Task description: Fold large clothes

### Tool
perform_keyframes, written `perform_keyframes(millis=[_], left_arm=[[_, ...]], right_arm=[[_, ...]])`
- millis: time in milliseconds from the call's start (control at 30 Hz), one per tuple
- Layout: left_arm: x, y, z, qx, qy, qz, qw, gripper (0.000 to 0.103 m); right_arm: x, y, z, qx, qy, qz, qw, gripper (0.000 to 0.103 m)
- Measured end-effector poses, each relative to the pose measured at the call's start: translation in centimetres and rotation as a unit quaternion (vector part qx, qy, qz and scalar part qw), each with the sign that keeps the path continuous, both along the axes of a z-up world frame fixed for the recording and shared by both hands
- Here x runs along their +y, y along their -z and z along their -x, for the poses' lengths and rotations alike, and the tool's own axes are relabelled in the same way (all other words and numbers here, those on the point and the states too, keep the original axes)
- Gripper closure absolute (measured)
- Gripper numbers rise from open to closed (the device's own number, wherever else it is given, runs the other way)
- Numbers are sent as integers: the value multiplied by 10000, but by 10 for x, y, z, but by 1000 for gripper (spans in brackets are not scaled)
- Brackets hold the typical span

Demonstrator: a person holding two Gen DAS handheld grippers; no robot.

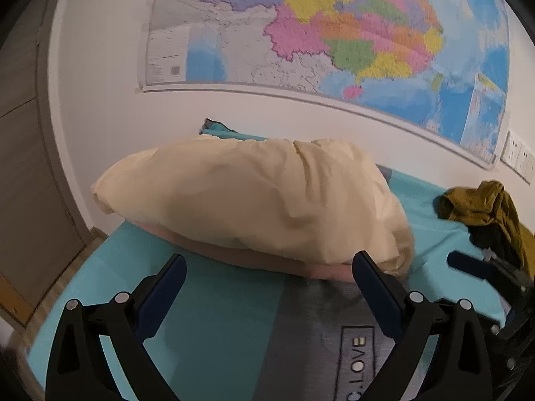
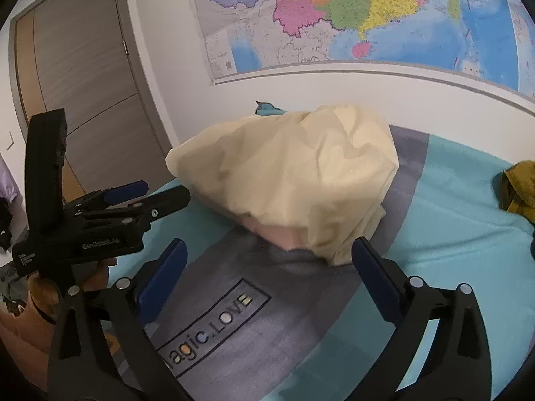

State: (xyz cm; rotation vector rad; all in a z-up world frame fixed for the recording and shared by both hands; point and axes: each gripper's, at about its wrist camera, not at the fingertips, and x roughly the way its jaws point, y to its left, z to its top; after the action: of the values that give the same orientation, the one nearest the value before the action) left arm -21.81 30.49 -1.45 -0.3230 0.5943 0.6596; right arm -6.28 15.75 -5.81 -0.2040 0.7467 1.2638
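So the big pale cream-yellow cotton garment point(image 1: 247, 200) is seen heaped in a puffy mound on the far-middle part of the teal bedspread with the grey printed panel point(image 2: 451, 227), with something pinkish tucked under its near edge. Its long axis is judged to run left-right across the bed, maybe a bit diagonal. Both tools are held short of it: the left gripper point(image 1: 269, 267) has its jaws wide apart and empty, the right gripper point(image 2: 267, 250) likewise spread with nothing between. The near right corner of the mound is sat just beyond the right gripper's right finger, so that side looks nearer. A crumpled olive-brown garment point(image 1: 481, 207) is left far right, well apart
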Motion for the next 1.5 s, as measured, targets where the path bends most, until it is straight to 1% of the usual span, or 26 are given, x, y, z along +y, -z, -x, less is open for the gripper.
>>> perform_keyframes(millis=[133, 233, 300, 500, 833, 1300, 1500], left_arm=[[-8, 0, 5, -10, -61, 74, 10000, 7], [-16, -2, 7, 138, -230, -85, 9996, 7], [-20, -5, 10, 145, -335, -162, 9992, 7], [-28, -7, 15, 122, -396, -55, 9991, 7], [-47, -9, 16, 215, -311, -123, 9992, 7], [-57, -1, 22, 331, -217, -18, 9992, 7], [-59, -1, 23, 348, -205, -47, 9992, 7]], right_arm=[[-10, -2, 6, -122, 16, -4, 9999, 6], [-17, -6, 9, -159, 22, -47, 9999, 6], [-22, -7, 10, -178, 18, -76, 9998, 6], [-32, -7, 15, -186, -44, -107, 9998, 6], [-44, -9, 19, -145, -29, -164, 9998, 6], [-53, -7, 23, -46, 19, -171, 9998, 6], [-57, -8, 25, -57, 28, -203, 9998, 6]])
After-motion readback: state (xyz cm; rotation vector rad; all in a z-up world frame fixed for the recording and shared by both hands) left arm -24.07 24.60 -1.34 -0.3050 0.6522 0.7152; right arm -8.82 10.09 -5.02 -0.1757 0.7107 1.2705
